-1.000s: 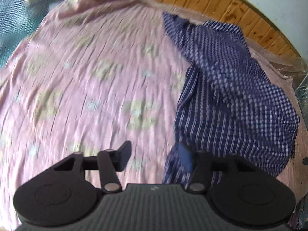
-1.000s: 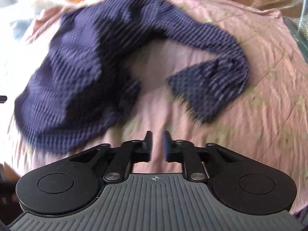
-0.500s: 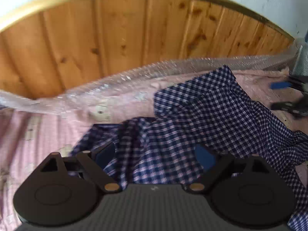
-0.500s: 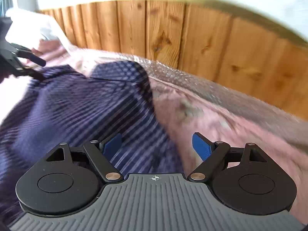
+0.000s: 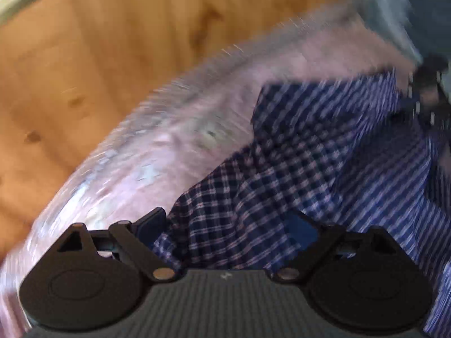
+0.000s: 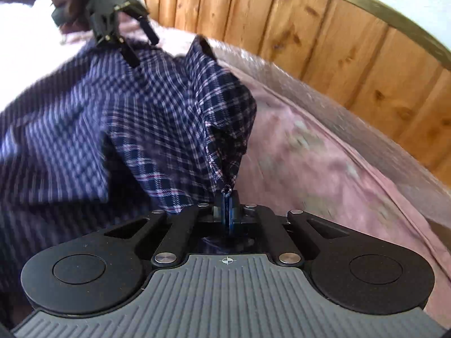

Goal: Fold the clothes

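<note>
A navy and white checked shirt [image 5: 324, 163] lies rumpled on the pink bedsheet [image 5: 157, 152]. My left gripper [image 5: 228, 225] is open, its fingers wide apart with a fold of the shirt lying between them. My right gripper [image 6: 227, 202] is shut on an edge of the shirt [image 6: 180, 112] and holds it lifted off the bed. The left gripper also shows in the right wrist view [image 6: 141, 42] at the shirt's far side, jaws spread. The right gripper shows blurred at the far right of the left wrist view [image 5: 431, 84].
A wooden headboard [image 6: 324, 48] runs along the far edge of the bed. A strip of clear plastic wrap [image 6: 352, 129] lies between it and the pink sheet [image 6: 310, 174]. A hand holds the left gripper [image 6: 64, 2].
My right gripper was open half a second ago and has closed on the shirt's edge. My left gripper has stayed open and moved down onto the shirt's near fold.
</note>
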`<state>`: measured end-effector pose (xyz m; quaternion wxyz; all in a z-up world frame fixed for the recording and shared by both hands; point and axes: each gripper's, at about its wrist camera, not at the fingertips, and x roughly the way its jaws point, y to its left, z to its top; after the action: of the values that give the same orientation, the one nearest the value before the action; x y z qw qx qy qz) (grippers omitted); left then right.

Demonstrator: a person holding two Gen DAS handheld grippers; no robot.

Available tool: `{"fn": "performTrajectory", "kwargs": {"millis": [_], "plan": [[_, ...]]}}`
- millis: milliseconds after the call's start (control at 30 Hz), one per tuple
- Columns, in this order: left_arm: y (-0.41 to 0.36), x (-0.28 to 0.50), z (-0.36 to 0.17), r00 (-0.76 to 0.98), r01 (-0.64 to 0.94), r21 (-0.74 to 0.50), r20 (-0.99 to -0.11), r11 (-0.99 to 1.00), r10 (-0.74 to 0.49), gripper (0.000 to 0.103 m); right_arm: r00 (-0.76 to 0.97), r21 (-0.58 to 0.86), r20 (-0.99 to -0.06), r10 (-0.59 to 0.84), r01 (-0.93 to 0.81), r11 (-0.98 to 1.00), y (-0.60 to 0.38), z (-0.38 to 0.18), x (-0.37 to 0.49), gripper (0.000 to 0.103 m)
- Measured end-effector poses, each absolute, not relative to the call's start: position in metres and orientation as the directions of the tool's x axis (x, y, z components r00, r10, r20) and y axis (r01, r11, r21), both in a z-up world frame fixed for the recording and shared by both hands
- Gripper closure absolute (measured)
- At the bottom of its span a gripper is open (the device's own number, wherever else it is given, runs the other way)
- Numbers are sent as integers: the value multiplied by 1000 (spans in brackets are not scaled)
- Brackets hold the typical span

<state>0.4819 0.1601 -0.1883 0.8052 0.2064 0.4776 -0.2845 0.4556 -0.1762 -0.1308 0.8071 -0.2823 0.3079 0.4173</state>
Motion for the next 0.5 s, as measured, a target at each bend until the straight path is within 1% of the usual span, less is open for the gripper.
{"fn": "performTrajectory", "kwargs": {"millis": [167, 200, 267, 300, 333, 367, 400, 433, 467, 500], "plan": [[166, 517, -205, 248, 662, -70, -919, 746, -307, 7, 478, -193, -731, 486, -829, 525, -185, -138, 452, 103], [174, 524, -209, 219, 638, -111, -922, 762, -318, 7, 482, -189, -729, 487, -825, 533, -184, -138, 454, 103], [194, 533, -221, 148, 555, -231, -918, 799, -368, 7, 474, -155, -725, 500, -819, 552, -185, -136, 460, 94], [201, 533, -224, 143, 526, -272, -906, 806, -399, 7, 472, -135, -721, 508, -814, 565, -187, -135, 463, 75], [207, 531, -224, 151, 512, -295, -894, 807, -423, 10, 483, -122, -709, 514, -801, 585, -190, -133, 466, 52], [213, 529, -224, 152, 495, -328, -879, 804, -452, 14, 497, -109, -693, 523, -788, 606, -193, -132, 469, 43], [219, 527, -224, 152, 477, -363, -863, 800, -482, 33, 505, -93, -680, 532, -779, 620, -196, -131, 473, 33], [225, 524, -224, 152, 459, -398, -846, 794, -512, 69, 501, -77, -678, 537, -776, 626, -199, -132, 477, 32], [229, 519, -226, 142, 447, -423, -836, 788, -530, 79, 486, -62, -687, 540, -779, 624, -200, -133, 483, 32], [232, 514, -225, 155, 451, -423, -830, 786, -535, 82, 462, -40, -698, 547, -788, 614, -200, -135, 489, 33]]}}
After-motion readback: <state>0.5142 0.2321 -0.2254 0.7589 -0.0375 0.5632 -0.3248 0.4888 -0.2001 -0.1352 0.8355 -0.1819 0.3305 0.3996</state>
